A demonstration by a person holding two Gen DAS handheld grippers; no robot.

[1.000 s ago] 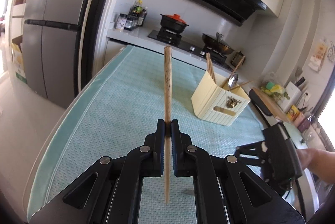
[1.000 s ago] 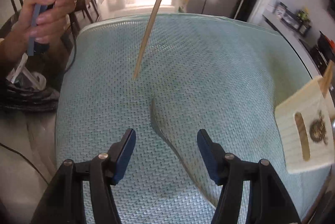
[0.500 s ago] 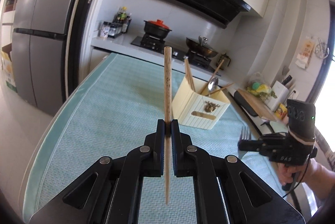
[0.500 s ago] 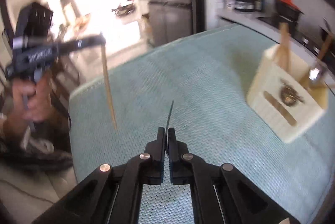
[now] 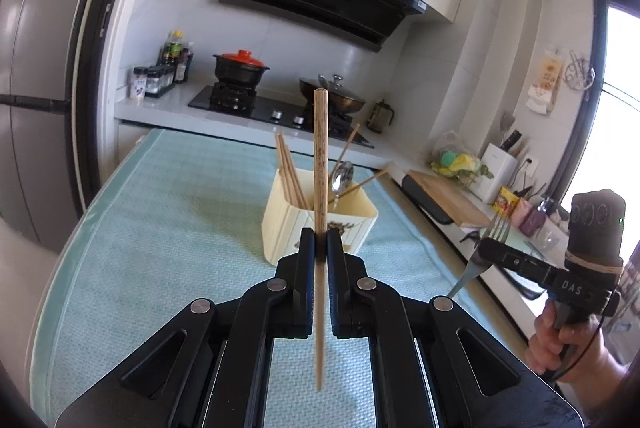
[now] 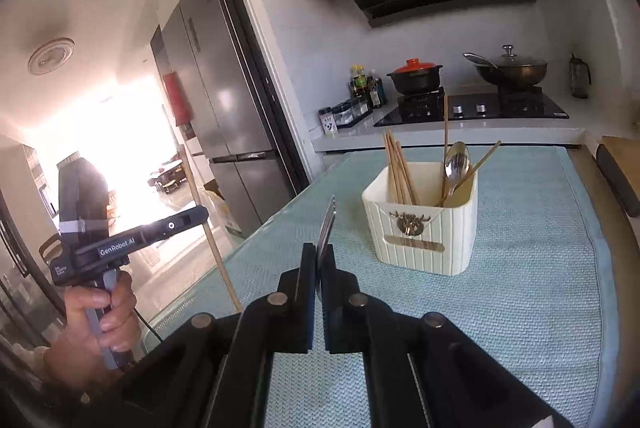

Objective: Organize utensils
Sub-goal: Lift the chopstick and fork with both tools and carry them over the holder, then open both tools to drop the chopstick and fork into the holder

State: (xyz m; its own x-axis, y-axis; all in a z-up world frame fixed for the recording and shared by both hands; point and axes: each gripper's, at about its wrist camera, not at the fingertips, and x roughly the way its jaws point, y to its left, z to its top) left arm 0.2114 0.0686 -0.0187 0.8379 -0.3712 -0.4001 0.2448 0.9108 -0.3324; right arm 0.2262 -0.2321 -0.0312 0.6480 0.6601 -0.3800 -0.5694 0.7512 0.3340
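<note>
Right now both tools are loaded and in the air over the table, so this looks like the carrying step, with the drop into the holder not yet done. The left gripper [image 5: 320,240] is pinched tight on a single wooden chopstick [image 5: 320,163], held upright with its thin tip hanging below the jaws. The right gripper [image 6: 319,256] is pressed together on a metal fork [image 6: 327,224], tines pointing up. Ahead of both stands the cream ribbed utensil holder [image 6: 424,240], near the far end of the table, already holding a bundle of chopsticks [image 6: 398,173] in one side and a spoon [image 6: 456,161] with a couple of slanted sticks in the other. To my eye the next move calls for bringing each piece over the right compartment, chopstick with the bundle, fork by the spoon, lowering it end first and only then letting go; the long stick could snag on those already leaning there. A pale green woven cloth [image 6: 520,268] covers the table. Behind it runs a white counter with a hob, a black pot with a red lid [image 5: 240,65], a lidded wok [image 6: 510,67], a dark extractor hood and a tall grey fridge [image 6: 224,107].
</note>
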